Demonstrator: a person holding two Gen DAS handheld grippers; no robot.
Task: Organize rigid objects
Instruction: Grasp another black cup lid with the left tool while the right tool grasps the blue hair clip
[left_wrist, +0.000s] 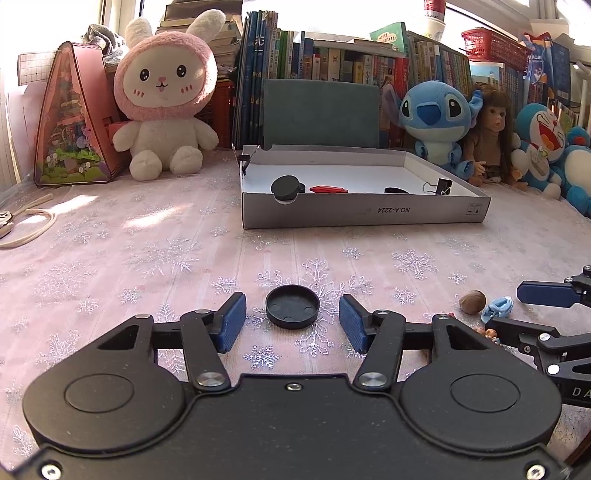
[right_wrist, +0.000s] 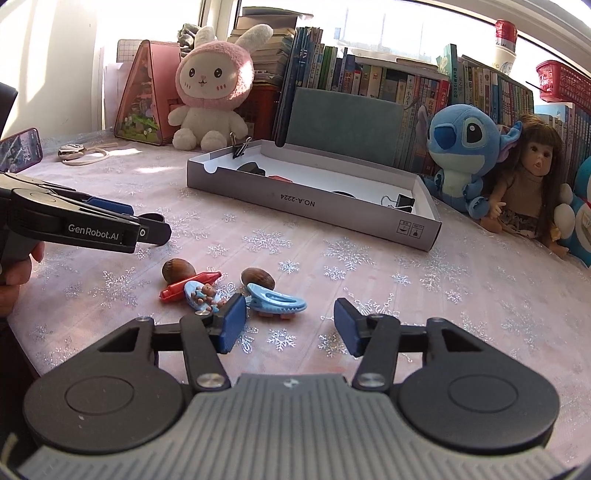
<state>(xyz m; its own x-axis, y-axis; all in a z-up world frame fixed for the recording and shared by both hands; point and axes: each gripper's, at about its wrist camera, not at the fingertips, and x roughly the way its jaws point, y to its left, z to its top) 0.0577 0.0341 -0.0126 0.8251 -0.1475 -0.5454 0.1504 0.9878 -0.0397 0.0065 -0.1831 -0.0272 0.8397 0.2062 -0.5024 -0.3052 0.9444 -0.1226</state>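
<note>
The left gripper (left_wrist: 292, 322) stands with its jaws partly apart around a round black plastic cap (left_wrist: 292, 306) that lies flat on the cloth. The blue pads (left_wrist: 232, 320) are on both sides of the cap but do not touch it yet. To do this step well, I think the cap must stay centred between the pads, so both meet its rim together. The gripper should sit low, because the cap is shallow and can slip out from under the pads.

The right gripper (right_wrist: 290, 324) is also half open and holds nothing. A light blue plastic hair clip (right_wrist: 277, 300) lies just beside its left pad, more in front of the jaws than between them. Near it are two brown walnuts (right_wrist: 257, 277), a red plastic crayon-shaped piece (right_wrist: 190, 287) and a small clip with tiny figures (right_wrist: 201, 295).

The target seems to be the shallow grey cardboard box (left_wrist: 362, 210), which already contains some black and red pieces.

The surface is a pink tablecloth with silver snowflakes (left_wrist: 147, 254); it looks thin and may wrinkle. Behind stand a pink plush rabbit (left_wrist: 164, 99), a blue plush toy (left_wrist: 436, 118), a doll (left_wrist: 491, 136) and a row of books (left_wrist: 351, 62), in strong sunlight.
</note>
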